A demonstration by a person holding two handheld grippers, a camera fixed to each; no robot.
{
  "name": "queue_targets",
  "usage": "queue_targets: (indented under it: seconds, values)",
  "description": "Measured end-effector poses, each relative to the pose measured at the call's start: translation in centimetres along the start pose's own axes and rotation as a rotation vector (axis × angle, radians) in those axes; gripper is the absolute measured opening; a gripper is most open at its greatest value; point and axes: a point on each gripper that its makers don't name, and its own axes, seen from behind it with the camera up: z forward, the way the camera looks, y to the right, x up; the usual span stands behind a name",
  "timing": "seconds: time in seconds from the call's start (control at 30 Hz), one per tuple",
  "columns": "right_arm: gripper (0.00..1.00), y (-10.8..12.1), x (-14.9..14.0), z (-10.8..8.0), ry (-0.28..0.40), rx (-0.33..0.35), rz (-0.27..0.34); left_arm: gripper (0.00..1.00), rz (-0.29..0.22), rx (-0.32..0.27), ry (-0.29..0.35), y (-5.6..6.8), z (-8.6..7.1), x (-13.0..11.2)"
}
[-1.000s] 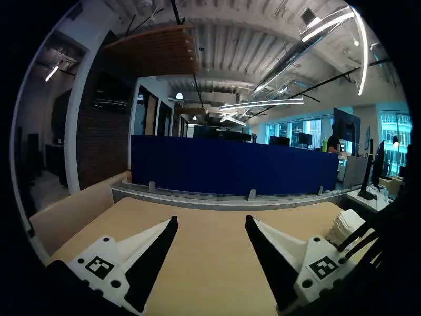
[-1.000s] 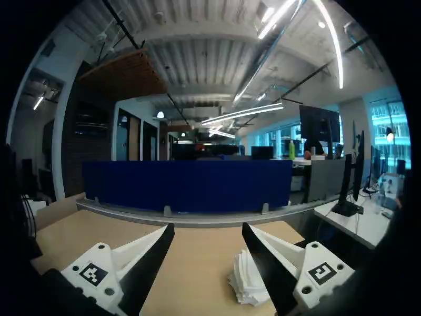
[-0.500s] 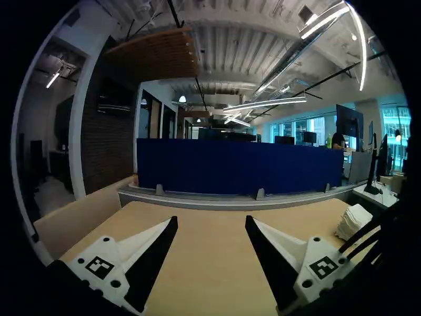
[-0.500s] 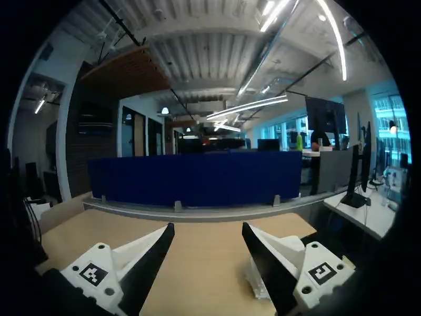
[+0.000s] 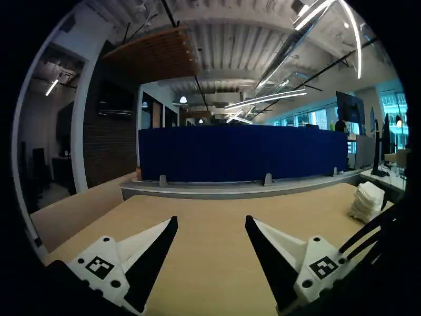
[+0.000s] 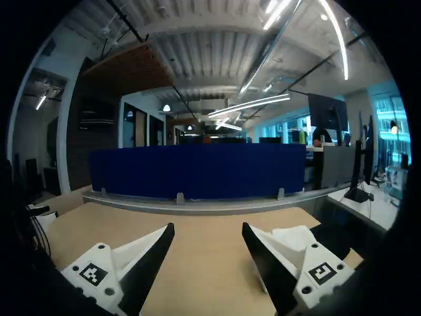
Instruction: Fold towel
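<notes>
A stack of folded white towels [image 5: 368, 201] lies on the light wooden table [image 5: 210, 210] at the far right of the left gripper view. My left gripper [image 5: 210, 231] hovers low over the bare tabletop, well left of the stack, open with nothing between its fingers. My right gripper [image 6: 208, 237] is open over the same table [image 6: 205, 231], with nothing between its fingers. A bit of white cloth [image 6: 294, 233] peeks from behind its right finger [image 6: 273, 263]; the rest of that cloth is hidden.
A blue partition [image 5: 237, 152] on a grey rail closes the table's far edge. Another desk with monitors [image 6: 363, 195] stands to the right. Dark cables [image 6: 37, 226] hang at the left of the right gripper view, and dark rods [image 5: 373, 231] cross the lower right of the left gripper view.
Both grippers stayed open. The towel stack drifted right and up in the left gripper view. In the right gripper view it slid from between the fingers to behind the right finger.
</notes>
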Motion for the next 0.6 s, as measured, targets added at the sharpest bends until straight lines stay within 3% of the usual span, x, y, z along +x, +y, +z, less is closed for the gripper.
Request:
queue_targets:
  seconds: [0.2,0.6]
  values:
    - [1.00,-1.5,-1.7,1.1,-0.037,0.023,0.010,0.95,0.035,-0.010,0.010,0.2,0.5,-2.3]
    - [1.00,-3.9,-1.8,3.1,-0.052,0.046,-0.016,0.95,-0.018,-0.002,0.054,-1.1,1.2,-6.3]
